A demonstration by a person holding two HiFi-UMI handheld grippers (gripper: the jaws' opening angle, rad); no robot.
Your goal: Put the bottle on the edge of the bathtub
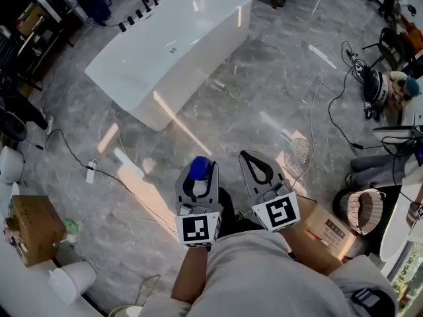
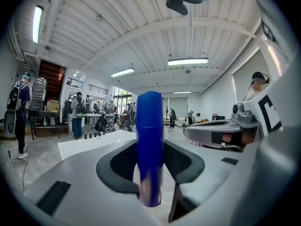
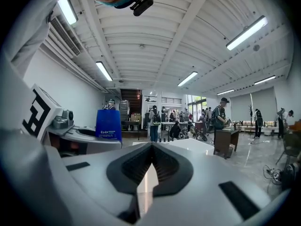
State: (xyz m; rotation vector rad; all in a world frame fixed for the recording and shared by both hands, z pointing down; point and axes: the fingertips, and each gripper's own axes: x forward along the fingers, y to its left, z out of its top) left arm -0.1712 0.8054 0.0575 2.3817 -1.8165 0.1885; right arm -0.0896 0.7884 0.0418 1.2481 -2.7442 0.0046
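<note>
One white bathtub (image 1: 173, 48), grey marbled floor (image 1: 264, 98)

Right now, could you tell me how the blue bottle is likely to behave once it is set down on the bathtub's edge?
The blue bottle looks tall and narrow, so it may tip on the bathtub rim. Its glossy side could slip. No dent shows between the left gripper fingers, so probably stiff.

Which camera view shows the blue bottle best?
The left gripper view: the blue bottle stands upright, gripped by the left gripper. The head view shows only its top; the right gripper view, its small labelled side.
</note>
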